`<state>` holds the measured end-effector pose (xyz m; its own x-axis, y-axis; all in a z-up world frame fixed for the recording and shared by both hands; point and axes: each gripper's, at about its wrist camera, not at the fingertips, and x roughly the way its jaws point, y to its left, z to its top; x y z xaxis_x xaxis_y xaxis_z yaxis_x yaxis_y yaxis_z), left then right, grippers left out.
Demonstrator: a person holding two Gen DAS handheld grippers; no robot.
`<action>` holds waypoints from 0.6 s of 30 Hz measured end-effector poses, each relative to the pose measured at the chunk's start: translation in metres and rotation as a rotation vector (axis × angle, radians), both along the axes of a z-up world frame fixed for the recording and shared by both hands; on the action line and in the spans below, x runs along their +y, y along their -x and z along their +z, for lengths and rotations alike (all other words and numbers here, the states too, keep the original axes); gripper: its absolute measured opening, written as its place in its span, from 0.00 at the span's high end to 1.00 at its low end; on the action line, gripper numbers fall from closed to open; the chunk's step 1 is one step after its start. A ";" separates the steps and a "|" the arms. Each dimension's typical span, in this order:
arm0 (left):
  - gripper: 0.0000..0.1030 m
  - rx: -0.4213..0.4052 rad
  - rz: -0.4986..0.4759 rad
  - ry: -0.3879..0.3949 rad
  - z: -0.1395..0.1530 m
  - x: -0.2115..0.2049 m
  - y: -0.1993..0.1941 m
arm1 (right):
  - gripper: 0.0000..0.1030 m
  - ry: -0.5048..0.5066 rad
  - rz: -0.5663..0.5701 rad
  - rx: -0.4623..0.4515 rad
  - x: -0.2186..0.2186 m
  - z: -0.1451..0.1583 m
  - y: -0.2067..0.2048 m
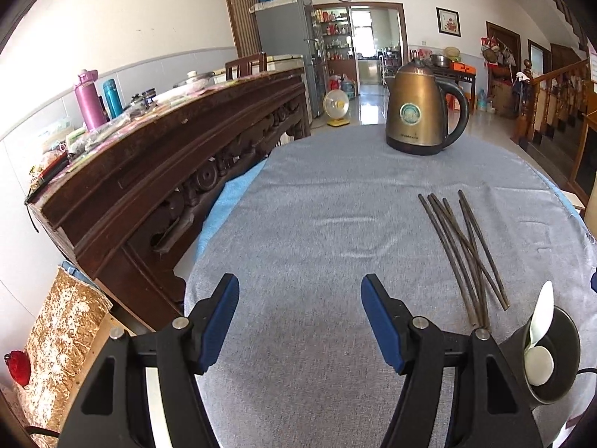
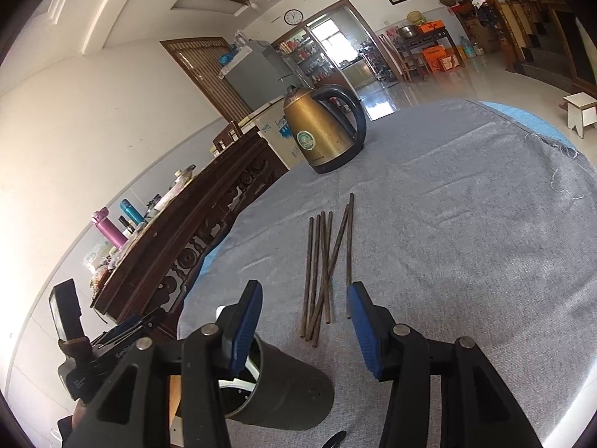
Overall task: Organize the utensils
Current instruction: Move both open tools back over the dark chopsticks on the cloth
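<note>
The chopsticks (image 2: 324, 276) lie loosely crossed on the grey-clothed table (image 2: 466, 224), mid-frame. At lower left stands the dark holder (image 2: 287, 395), seemingly with a white spoon (image 1: 541, 339) inside. Both the right gripper (image 2: 302, 324) and left gripper (image 1: 300, 324) are released, empty. Gathering seems underway; next, the right must pinch one stick.

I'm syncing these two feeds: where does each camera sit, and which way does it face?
Left wrist: on the left gripper, facing across the grey cloth toward the kettle; open blue fingers show.
Right wrist: on the right gripper, above the dark holder, facing the chopsticks; open fingers show.
Shared: kettle, chopsticks, holder, cloth.
</note>
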<state>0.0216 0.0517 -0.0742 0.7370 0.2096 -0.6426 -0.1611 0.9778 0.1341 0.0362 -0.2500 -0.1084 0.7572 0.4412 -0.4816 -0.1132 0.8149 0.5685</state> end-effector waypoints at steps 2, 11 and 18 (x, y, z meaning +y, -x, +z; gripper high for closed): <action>0.33 0.009 -0.008 0.004 -0.003 -0.001 -0.004 | 0.47 0.023 -0.009 0.020 0.000 -0.002 -0.005; 0.33 0.059 -0.053 -0.011 -0.018 -0.008 -0.030 | 0.46 0.108 -0.030 0.100 0.003 -0.011 -0.031; 0.33 0.161 -0.168 0.023 -0.037 -0.019 -0.077 | 0.46 0.155 0.007 0.212 0.007 -0.022 -0.086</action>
